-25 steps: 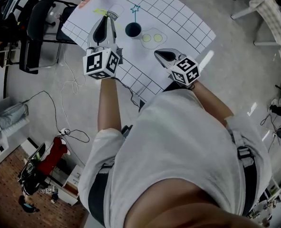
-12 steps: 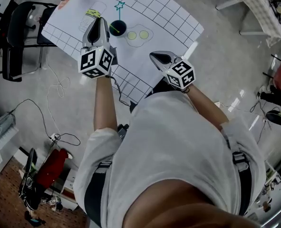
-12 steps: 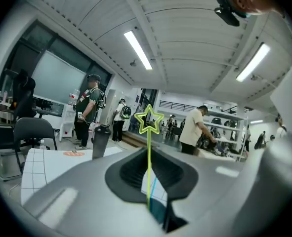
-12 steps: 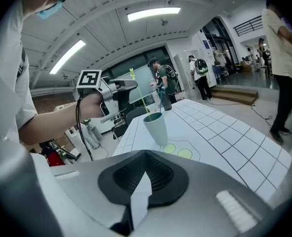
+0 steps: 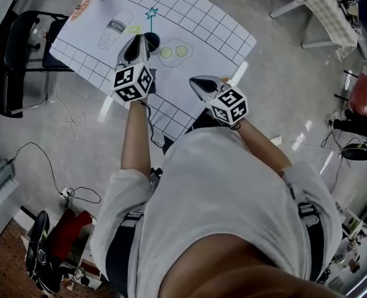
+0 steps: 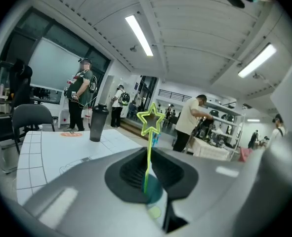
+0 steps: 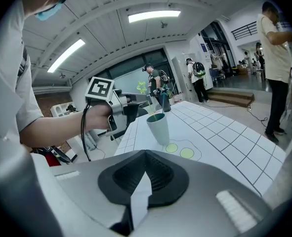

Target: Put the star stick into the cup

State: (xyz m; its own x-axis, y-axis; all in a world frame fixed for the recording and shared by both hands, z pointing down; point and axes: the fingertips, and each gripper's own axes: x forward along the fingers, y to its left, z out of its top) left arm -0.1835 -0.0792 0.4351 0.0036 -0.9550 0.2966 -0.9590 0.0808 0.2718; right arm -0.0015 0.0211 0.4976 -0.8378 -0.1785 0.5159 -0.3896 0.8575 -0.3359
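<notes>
This is a big test lab, like a workshop hall. Long lights run along a high white ceiling. The floor is grey and shiny, and loose wires lie on it. The white table has a grid of squares and drawn shapes on top. A black chair stands by its left edge. Farther back, people stand about, some with backpacks, near shelves full of gear. The left gripper and right gripper carry black-and-white marker cubes.
</notes>
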